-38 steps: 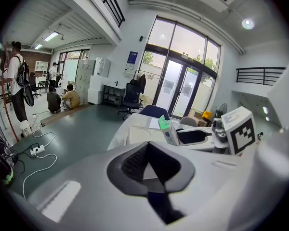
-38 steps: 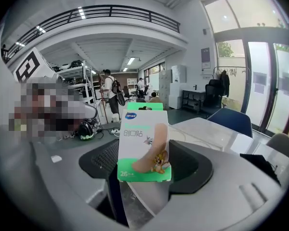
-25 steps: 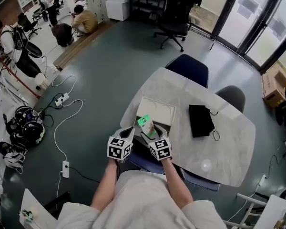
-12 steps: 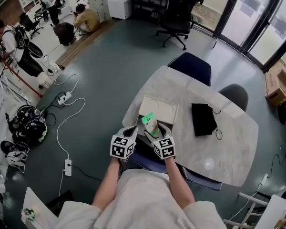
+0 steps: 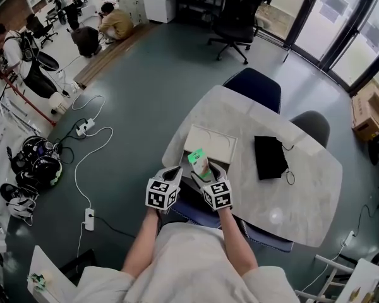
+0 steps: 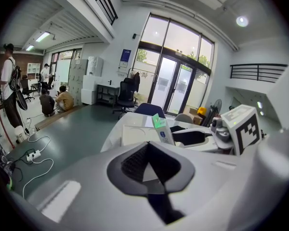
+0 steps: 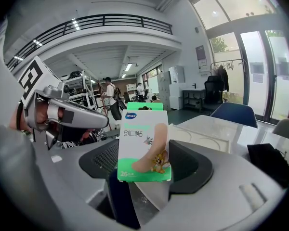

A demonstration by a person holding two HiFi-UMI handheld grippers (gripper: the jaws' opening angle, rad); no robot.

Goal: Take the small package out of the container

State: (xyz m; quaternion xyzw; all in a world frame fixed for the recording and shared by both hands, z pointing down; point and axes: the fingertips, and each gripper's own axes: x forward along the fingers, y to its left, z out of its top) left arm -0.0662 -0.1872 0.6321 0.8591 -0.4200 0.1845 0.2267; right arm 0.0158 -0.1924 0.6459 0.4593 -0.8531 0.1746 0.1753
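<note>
I'm gripping the small package [image 7: 144, 146] upright in my right gripper [image 7: 144, 170], jaws clamping its lower end. My left gripper [image 6: 149, 167] is hovering just beside, jaws together, empty. Beyond, the container [image 5: 218, 145] is lying on the table [image 5: 284, 188].

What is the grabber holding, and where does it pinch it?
The right gripper pinches the small package by its lower end; the box stands upright. The left gripper holds nothing.
</note>
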